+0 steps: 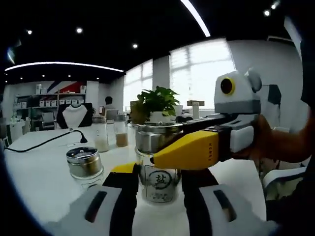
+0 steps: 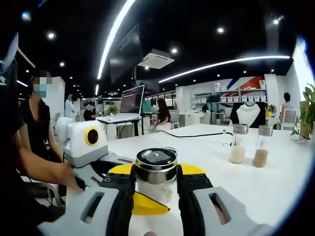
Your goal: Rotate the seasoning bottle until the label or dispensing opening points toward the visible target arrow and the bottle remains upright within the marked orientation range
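Standing on the white table (image 1: 44,177), the bottle (image 1: 158,169) sits between both grippers: the left gripper (image 1: 158,189) clamps its glass body to steady it, while the right gripper (image 2: 156,184) clenches the metal cap (image 2: 156,164), seemingly to turn it. No target arrow shows, and the jaws hide part of the label (image 1: 160,181).

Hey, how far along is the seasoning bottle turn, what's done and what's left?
Done: both tongs have reached the glass seasoning bottle, which stands upright on the white table. In hand: the left tongs bracket its lower body, and the right tongs close around it just under the metal cap. The printed label faces the left gripper view. Left: I see no target arrow, so whether the aim is right can't be judged.
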Demonstrator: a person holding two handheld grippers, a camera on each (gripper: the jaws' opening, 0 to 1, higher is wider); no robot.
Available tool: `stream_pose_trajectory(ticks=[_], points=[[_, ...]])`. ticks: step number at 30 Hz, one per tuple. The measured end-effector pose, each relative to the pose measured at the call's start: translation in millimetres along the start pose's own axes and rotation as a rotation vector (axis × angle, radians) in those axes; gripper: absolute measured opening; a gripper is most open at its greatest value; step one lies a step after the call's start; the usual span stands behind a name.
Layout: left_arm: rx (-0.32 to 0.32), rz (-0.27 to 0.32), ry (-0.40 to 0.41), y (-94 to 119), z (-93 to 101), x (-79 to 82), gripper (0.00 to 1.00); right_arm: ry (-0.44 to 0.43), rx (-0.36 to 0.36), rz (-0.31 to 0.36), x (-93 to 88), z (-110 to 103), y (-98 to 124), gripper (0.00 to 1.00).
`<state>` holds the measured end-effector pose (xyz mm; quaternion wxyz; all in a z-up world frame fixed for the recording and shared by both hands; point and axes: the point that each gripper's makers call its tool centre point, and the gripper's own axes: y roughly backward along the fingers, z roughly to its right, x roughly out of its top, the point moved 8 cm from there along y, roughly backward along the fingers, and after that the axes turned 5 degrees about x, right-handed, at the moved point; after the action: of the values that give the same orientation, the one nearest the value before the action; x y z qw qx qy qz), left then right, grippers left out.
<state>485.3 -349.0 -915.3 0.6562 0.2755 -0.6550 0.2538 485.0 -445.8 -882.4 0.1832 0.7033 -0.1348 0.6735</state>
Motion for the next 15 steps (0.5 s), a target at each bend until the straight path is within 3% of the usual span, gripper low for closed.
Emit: stream_pose_trajectory(ticks=[4,5,9,15], points=[[-0.051,0.001,0.024,0.1,-1.2,-0.3,0.37,0.007,0.067,-0.014,0.5,0.6,1.9,0.31],[-0.078,-0.018,0.004,-1.0,-1.4,-2.7,0.37,0.013,0.102,-0.038,-1.9,2.5,2.1,0.31],[-0.123,-0.038,-0.038,-1.3,-1.2,-6.0,0.37,0.005,0.126,-0.047,-3.4,5.0,3.3,0.31],[-0.25,-0.06,0.013,1.6,-4.7,-0.9,0.36,-0.011,0.22,-0.034,2.7,7.6,8.8,0.31]])
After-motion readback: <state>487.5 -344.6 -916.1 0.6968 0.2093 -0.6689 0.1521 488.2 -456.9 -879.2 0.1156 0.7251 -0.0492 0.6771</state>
